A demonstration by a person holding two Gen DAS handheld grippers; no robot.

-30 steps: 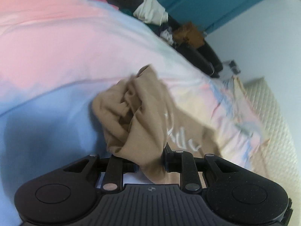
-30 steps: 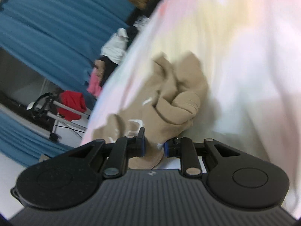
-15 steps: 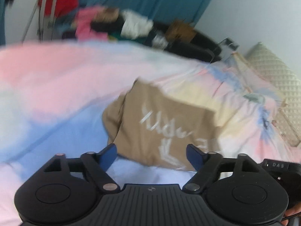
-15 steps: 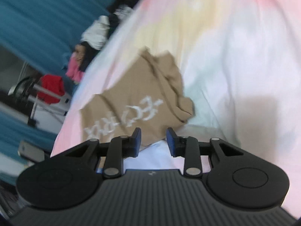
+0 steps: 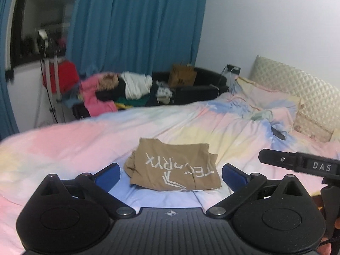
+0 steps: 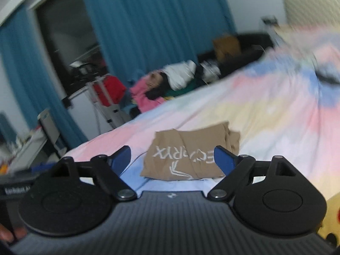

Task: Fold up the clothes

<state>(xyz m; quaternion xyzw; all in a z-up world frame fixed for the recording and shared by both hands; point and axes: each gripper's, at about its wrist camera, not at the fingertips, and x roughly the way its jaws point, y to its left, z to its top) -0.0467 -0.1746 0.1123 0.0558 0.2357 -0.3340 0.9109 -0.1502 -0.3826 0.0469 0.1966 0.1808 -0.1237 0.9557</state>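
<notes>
A tan shirt (image 5: 173, 165) with white lettering lies folded into a rough rectangle on the pastel bedspread (image 5: 85, 140). It also shows in the right wrist view (image 6: 191, 155). My left gripper (image 5: 171, 173) is open and empty, held back from the shirt's near edge. My right gripper (image 6: 172, 159) is open and empty, likewise just short of the shirt. Part of the right gripper's body (image 5: 297, 163) shows at the right of the left wrist view.
A pile of mixed clothes (image 5: 119, 89) lies beyond the bed's far edge, beside a black sofa (image 5: 197, 87) with a brown bag. Blue curtains (image 5: 138, 31) hang behind. Pillows and a quilted headboard (image 5: 297, 91) are at the right. A metal stand (image 6: 102, 99) stands left.
Both grippers let go of the tan shirt, opened wide and drew back and up. The shirt went from bunched and lifted to lying folded flat on the bed.
</notes>
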